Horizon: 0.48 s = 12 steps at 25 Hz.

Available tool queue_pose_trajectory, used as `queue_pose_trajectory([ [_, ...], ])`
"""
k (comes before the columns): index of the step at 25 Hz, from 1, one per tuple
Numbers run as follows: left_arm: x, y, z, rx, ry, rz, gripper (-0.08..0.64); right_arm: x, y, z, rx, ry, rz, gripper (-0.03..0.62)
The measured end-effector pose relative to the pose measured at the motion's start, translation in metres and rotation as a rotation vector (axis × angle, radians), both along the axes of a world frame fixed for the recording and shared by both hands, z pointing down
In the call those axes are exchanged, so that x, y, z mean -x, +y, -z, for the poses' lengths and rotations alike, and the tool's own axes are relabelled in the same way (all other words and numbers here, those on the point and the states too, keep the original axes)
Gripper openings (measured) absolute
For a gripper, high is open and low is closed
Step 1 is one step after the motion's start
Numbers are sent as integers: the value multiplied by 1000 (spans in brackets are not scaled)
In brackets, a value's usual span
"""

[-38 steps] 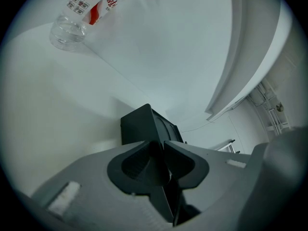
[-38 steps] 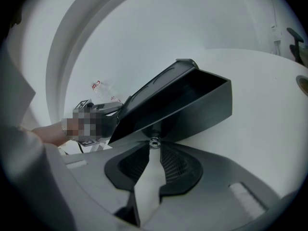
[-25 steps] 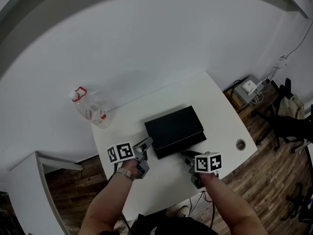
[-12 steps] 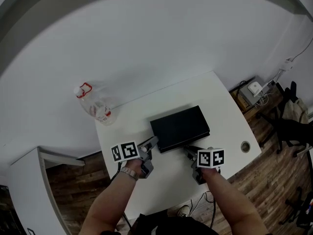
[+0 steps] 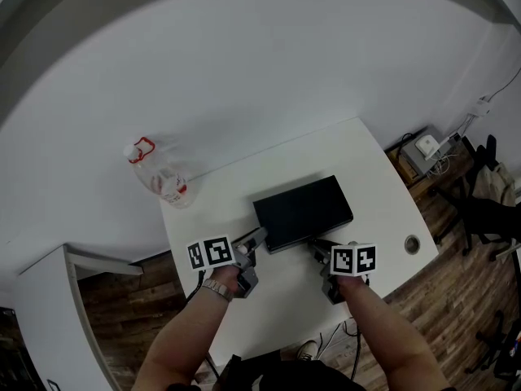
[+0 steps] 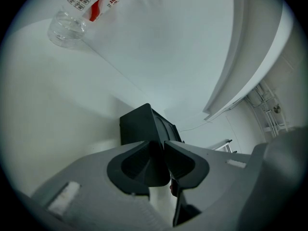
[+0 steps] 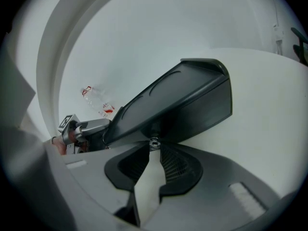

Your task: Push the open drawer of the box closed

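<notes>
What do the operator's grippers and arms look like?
Both handheld: left gripper and right gripper have grey moulded bodies, dark scooped pads, ribbed on the right one, and a white cube each with black square markers. Forearms bare; a band on the left wrist.

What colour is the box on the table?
The box is black; the head view shows it best.

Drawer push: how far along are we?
Done: the drawer front looks about flush with the black box, with no ledge showing in the head view. In hand: right gripper jaws are closed on the drawer knob; left gripper, shut, sits beside the box corner. Left: confirm it's seated, release the knob.
</notes>
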<state>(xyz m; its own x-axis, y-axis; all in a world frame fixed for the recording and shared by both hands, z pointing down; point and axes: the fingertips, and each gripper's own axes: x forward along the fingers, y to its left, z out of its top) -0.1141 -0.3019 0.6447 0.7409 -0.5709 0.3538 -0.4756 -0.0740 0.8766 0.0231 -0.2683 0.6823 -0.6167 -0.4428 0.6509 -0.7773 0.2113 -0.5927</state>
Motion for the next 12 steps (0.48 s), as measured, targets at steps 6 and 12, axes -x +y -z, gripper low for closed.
queue_pose_trajectory([
  [6,0,0,0,2,4,0,104,1,-2,0,1,4,12,72],
  [12,0,1,1,2,5,8,106,0,-5,1,-1,-18,-7,73],
])
